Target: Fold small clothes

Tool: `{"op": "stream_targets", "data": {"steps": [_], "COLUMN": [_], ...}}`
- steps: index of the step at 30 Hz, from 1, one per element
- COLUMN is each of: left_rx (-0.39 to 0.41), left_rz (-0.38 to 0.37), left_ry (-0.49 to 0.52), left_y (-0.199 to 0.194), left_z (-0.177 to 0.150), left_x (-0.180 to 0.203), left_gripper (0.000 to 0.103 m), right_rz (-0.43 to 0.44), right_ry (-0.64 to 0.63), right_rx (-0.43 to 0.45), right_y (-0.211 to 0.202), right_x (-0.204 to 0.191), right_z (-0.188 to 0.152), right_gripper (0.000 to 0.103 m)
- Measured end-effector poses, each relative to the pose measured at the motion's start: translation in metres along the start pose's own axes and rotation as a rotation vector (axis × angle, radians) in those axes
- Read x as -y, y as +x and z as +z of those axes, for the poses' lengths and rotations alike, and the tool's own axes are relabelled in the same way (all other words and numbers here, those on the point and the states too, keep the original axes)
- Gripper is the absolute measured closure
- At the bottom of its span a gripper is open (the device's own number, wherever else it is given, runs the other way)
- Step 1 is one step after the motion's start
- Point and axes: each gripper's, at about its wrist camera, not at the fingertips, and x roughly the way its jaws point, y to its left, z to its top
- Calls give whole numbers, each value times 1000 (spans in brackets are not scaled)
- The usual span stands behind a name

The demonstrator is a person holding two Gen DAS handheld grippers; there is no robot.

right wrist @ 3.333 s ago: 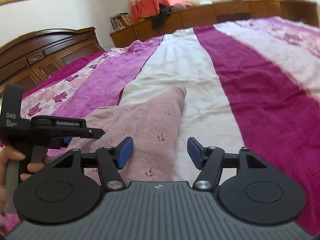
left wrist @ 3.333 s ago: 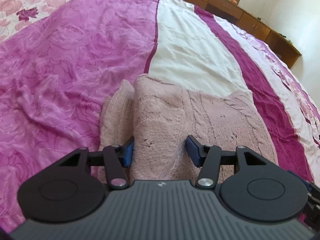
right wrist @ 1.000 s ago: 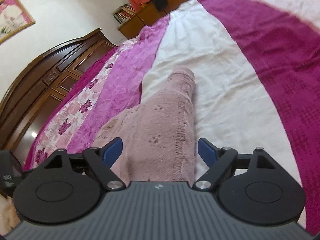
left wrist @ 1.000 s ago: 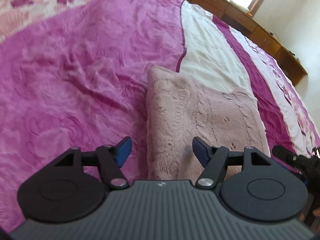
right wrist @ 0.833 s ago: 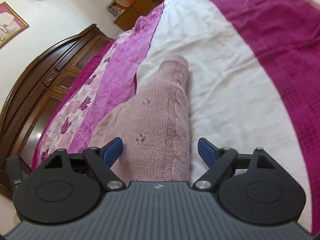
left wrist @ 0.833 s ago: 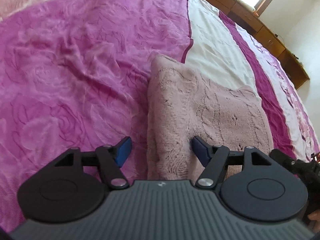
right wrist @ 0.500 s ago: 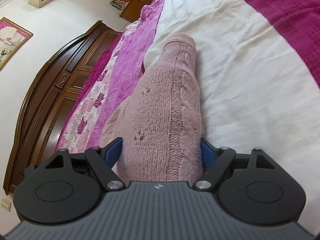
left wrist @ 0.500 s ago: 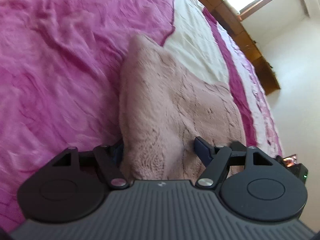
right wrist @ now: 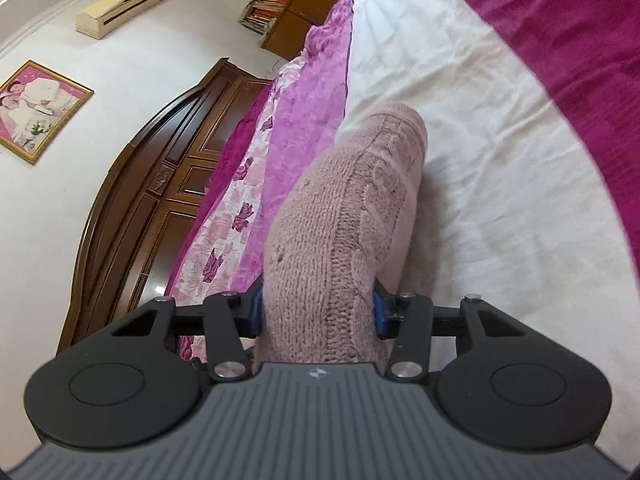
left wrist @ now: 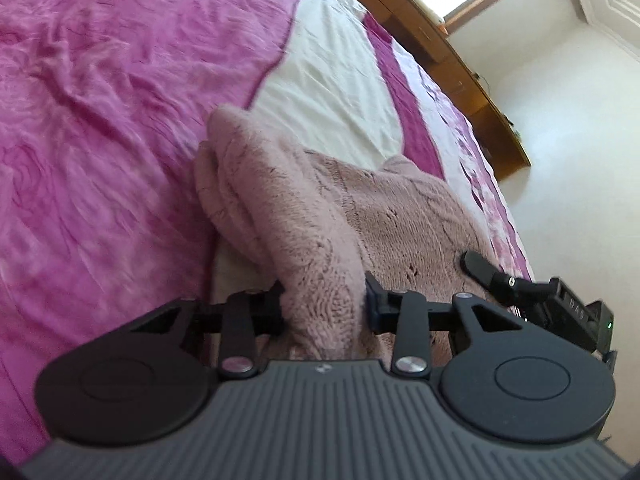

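My black grippers carry blue pads. The sweater is dusty pink cable knit. The bedspread runs in magenta, white and rose-print stripes; the far headboard is dark brown.

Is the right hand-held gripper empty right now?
No, the right hand-held gripper is shut on the pink knit sweater, bunched between its blue pads.

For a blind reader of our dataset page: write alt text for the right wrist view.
The right gripper has its blue-padded fingers shut on a bunched edge of a pink knitted sweater, which stretches away over the white stripe of a magenta and white bedspread. A dark wooden headboard stands at left.
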Motion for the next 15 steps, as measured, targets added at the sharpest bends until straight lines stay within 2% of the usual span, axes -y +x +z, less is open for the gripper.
{"op": "stream_targets", "data": {"steps": [6, 10, 15], "left_rx": [-36, -59, -79], "left_rz": [-21, -26, 30], "left_ry": [38, 71, 125], "left_y": [-5, -9, -3], "left_z": [-34, -59, -76], "left_x": [29, 42, 48], "left_gripper": [65, 65, 64], "right_rz": [-34, -59, -122], "right_ry": [-15, -8, 1], "right_rx": [11, 26, 25], "right_y": [-56, -92, -114], "right_x": [-4, 6, 24], "right_z": [-12, -29, -50], "right_gripper": [50, 50, 50]}}
